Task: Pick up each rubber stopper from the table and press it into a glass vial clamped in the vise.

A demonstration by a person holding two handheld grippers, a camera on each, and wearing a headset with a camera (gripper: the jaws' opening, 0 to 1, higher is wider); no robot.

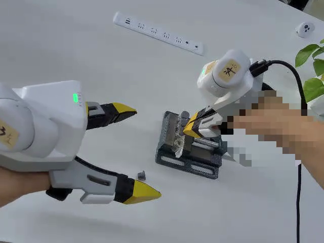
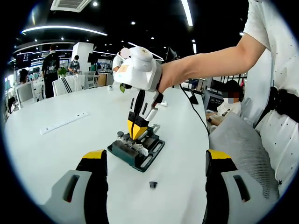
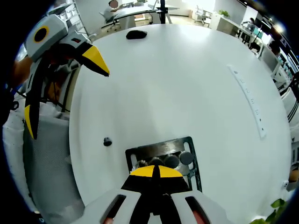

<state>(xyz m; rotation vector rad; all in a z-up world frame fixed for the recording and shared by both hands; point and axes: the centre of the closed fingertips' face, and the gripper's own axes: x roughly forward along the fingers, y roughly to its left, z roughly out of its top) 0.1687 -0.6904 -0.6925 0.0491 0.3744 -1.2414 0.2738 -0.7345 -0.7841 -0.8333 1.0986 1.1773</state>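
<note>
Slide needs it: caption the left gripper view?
Open left gripper faces the vise; right gripper, jaws shut, aims at it; one stopper lies loose.

Vise [image 1: 186, 164]: dark grey metal, sitting flat on the white desk [image 1: 76, 50], screw end toward the right. Clamped between its jaws is a short row of small clear glass vials [image 1: 178, 146], upright. In the right gripper view, three seated stoppers [image 3: 171, 161] show as dark grey round caps side by side on vial mouths. The vial at the row's other end is partly hidden, so its state is unclear. Loose stopper [image 1: 142, 175]: small, dark grey, on bare desk near the vise base and not touching it.
</note>
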